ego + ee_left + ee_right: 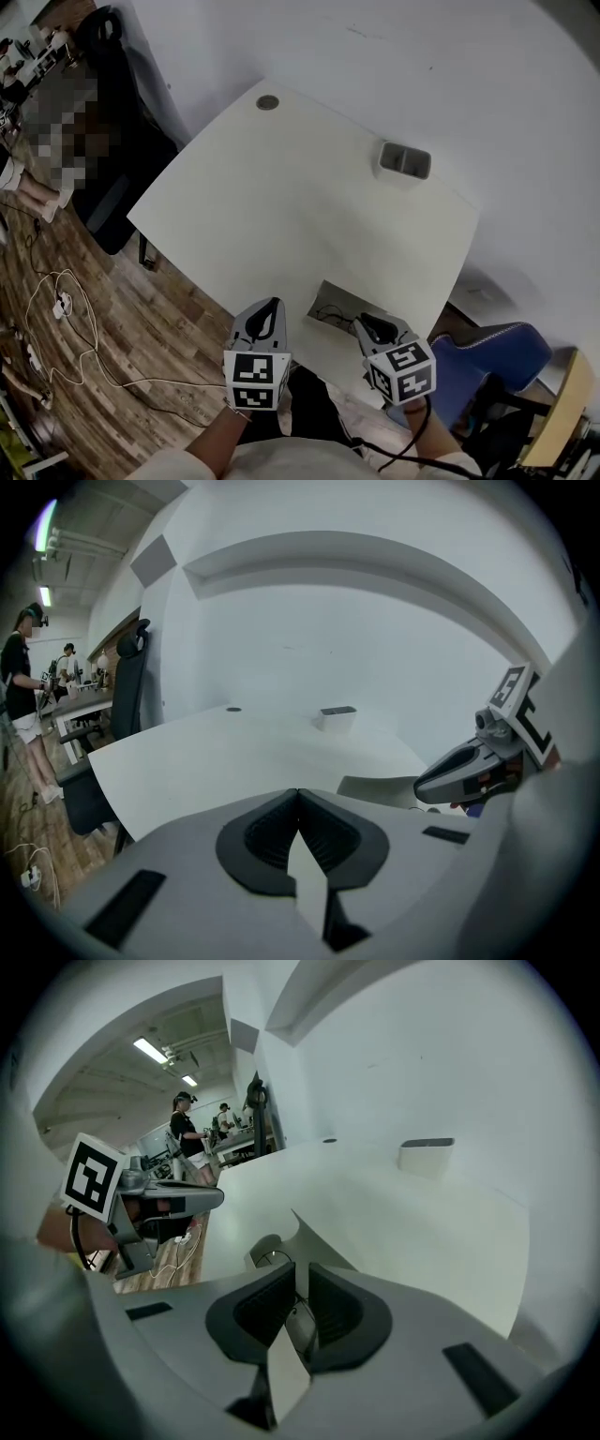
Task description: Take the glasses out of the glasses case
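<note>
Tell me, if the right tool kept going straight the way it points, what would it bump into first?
Probably the white table, at the notch cut in its near edge, just beyond the right tool. Depth is hard to judge, so it might pass just above.

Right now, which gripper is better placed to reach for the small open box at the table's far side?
Right, probably. The right gripper sits almost straight below the box in the head view, its fingers slightly apart; the left gripper is off to the side, fingers together.
</note>
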A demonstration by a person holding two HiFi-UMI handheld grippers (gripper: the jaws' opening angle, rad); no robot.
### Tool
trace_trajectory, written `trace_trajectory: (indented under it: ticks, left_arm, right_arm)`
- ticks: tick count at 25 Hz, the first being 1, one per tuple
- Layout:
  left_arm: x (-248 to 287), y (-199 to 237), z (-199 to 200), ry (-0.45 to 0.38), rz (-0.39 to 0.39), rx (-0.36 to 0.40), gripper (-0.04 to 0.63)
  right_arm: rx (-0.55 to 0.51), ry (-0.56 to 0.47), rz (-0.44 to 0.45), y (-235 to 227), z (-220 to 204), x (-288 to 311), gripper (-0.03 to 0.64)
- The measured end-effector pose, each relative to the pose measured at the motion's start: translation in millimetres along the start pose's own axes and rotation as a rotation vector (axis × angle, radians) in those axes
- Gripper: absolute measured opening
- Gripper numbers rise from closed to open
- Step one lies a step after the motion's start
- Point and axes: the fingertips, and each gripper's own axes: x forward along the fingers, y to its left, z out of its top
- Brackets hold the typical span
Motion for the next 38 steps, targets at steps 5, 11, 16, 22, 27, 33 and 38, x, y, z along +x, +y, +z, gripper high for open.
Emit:
trace_trajectory:
  ticks: [5, 11, 16, 22, 27, 33, 38]
  left_arm:
    - [-2.9, 6.5, -2.2, 0.002, 0.025, -0.007, 0.017]
    - [-6.3, 13.0, -3.4, -0.001, 0.049, -0.021, 0.017]
    - [-9.4, 15.2, -5.5, 0.0, 0.067, -0.03, 0.017]
    - [-14.9, 22.6, -10.2, -0.001, 0.096, -0.046, 0.017]
    - [-20.1, 31.0, -14.3, 0.004, 0.124, -0.061, 0.017]
    - [-22.4, 35.8, -19.4, 0.011, 0.145, -0.076, 0.017]
    - [-24.8, 35.6, -23.1, 0.019, 0.155, -0.086, 0.017]
  right_arm:
    - [-0.039, 0.039, 0.044, 3.6, -3.2, 8.1, 0.038]
    - [-0.116, 0.094, 0.085, 6.5, -9.6, 16.9, 0.112]
    - [-0.232, 0.148, 0.106, 8.6, -13.3, 18.6, 0.112]
    - [-0.346, 0.224, 0.156, 17.7, -14.5, 24.0, 0.112]
    - [-0.401, 0.283, 0.186, 17.6, -21.5, 33.1, 0.112]
    - [-0.452, 0.336, 0.222, 15.2, -28.8, 39.2, 0.11]
    - [-0.489, 0.387, 0.256, 15.4, -32.2, 42.1, 0.102]
